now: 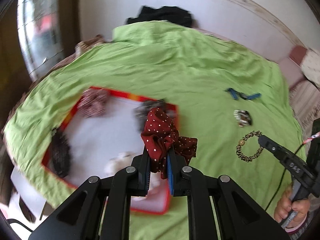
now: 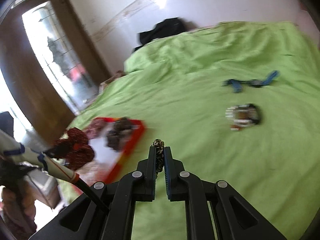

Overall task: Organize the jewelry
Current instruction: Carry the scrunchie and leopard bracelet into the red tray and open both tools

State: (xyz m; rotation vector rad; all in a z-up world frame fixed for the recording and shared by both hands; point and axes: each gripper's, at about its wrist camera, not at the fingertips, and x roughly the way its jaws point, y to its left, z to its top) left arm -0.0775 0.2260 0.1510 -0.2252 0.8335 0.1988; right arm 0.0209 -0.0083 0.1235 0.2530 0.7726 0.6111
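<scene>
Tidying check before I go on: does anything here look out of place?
Mostly no. Three accessories lie loose on the green bedspread, outside the red-rimmed tray: blue clips, a beaded piece, a leopard-print band.

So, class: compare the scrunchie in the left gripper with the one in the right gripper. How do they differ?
The red scrunchie is dark red with white dots; the leopard scrunchie is tan and black. The red one is bulky and bunched; the leopard one is a thin ring. Both are fabric hair ties, each clamped in a gripper, left gripper and right gripper.
</scene>
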